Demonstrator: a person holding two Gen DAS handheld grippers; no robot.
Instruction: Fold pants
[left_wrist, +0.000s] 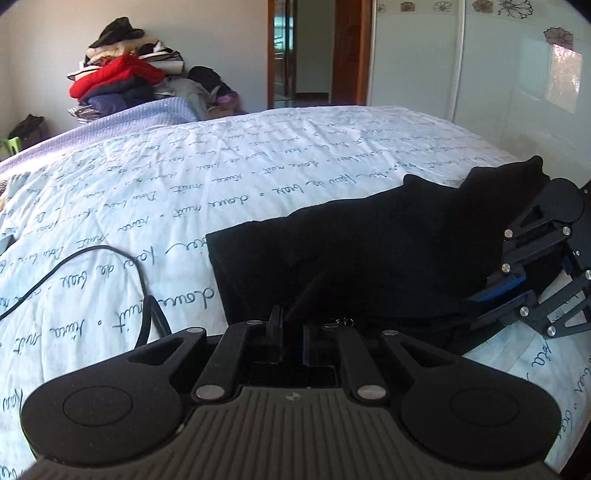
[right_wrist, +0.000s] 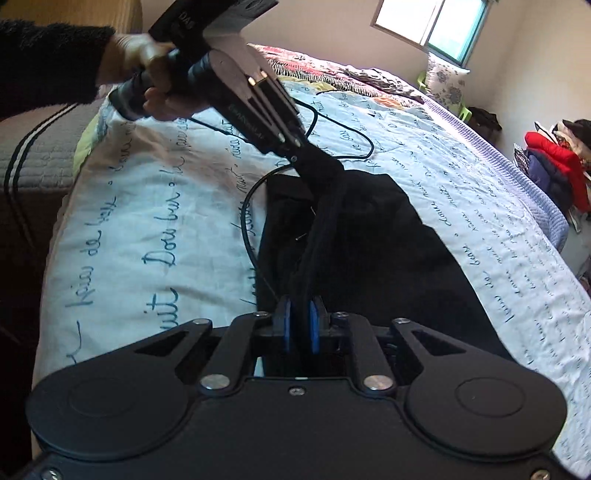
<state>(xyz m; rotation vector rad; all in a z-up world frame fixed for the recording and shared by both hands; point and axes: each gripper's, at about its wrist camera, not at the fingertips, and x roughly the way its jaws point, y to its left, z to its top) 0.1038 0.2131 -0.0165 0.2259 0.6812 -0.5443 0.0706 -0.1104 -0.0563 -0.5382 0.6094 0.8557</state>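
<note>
Mid-fold, by look of it: black pants (right_wrist: 369, 251) on bed (right_wrist: 147, 206), edge lifted taut between both grippers. Right gripper (right_wrist: 300, 325) pinching fabric band at 6 o'clock; left gripper (right_wrist: 299, 147) clamped on other end at 12. Fold not yet laid flat.

Cable (left_wrist: 74, 258) at 9 o'clock. Clothes pile (left_wrist: 118, 70) at 11, doorway (left_wrist: 314, 51) at 12.

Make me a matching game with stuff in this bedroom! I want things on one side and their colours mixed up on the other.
Things:
1. pants
2. jacket on the clothes pile
3. bed cover
4. small stool

Colours:
A. white with dark writing
B. green
C. black
D. red

Pairs: 1-C, 2-D, 3-A, 4-B
</note>
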